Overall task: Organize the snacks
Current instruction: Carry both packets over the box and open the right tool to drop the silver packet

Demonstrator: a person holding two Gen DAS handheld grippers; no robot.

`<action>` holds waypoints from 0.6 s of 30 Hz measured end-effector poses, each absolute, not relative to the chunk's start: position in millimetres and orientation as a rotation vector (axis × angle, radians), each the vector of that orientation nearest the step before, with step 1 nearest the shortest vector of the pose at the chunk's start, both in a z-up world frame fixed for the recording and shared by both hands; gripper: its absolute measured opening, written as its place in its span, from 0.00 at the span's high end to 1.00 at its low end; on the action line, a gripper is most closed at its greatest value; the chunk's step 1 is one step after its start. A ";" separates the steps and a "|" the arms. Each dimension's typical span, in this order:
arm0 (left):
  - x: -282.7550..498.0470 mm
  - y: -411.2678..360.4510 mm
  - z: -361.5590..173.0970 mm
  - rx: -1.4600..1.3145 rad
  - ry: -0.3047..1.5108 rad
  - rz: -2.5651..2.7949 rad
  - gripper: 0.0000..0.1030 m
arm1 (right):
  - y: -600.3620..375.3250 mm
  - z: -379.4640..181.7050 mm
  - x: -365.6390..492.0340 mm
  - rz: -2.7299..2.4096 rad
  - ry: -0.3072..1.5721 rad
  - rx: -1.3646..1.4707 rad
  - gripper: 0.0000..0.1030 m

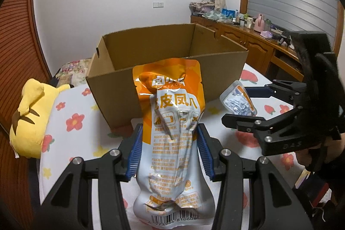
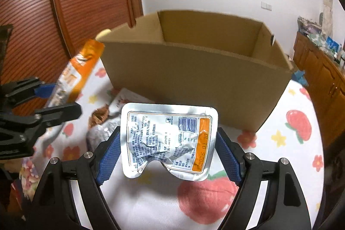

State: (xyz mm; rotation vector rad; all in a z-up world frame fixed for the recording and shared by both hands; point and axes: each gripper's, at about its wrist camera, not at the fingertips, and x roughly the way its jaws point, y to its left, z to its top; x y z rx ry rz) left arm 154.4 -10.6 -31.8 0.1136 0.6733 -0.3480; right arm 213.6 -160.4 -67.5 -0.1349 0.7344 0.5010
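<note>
An orange and white snack bag (image 1: 170,111) stands upright between the blue pads of my left gripper (image 1: 169,130), which is shut on its middle. In the right wrist view the same bag (image 2: 79,70) and left gripper (image 2: 62,98) show at the left. A silver pouch with an orange stripe (image 2: 168,139) hangs off the bed, with my right gripper (image 2: 167,133) shut on its two sides. In the left wrist view that pouch (image 1: 238,98) sits in the right gripper (image 1: 237,105). An open cardboard box (image 1: 112,87) (image 2: 194,79) stands just beyond both grippers.
Another snack packet (image 2: 103,122) lies on the flowered bed sheet (image 2: 280,122) by the box's near left corner. A yellow plush toy (image 1: 32,113) rests at the bed's left edge. A wooden cabinet (image 1: 248,42) with clutter on top runs along the right wall.
</note>
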 end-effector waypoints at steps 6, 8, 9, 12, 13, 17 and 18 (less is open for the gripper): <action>154.5 -14.3 -20.7 0.116 0.651 -0.348 0.54 | -162.3 -47.7 206.9 0.513 0.686 -0.120 0.18; 154.8 -14.6 -17.0 0.112 0.644 -0.350 0.54 | -162.5 -42.6 204.8 0.517 0.675 -0.117 0.18; 155.0 -14.6 -15.2 0.107 0.641 -0.354 0.54 | -162.1 -39.3 203.7 0.519 0.668 -0.116 0.18; 155.9 -14.7 -8.8 0.108 0.628 -0.356 0.54 | -159.7 -29.7 204.1 0.523 0.649 -0.113 0.18; 156.3 -15.0 -6.6 0.112 0.622 -0.357 0.54 | -162.0 -26.8 203.2 0.525 0.644 -0.113 0.18; 161.3 -15.8 3.9 0.115 0.603 -0.365 0.54 | -161.7 -15.5 205.0 0.533 0.618 -0.115 0.18; 162.9 -16.5 6.7 0.117 0.598 -0.365 0.54 | -161.2 -12.9 206.8 0.535 0.614 -0.115 0.18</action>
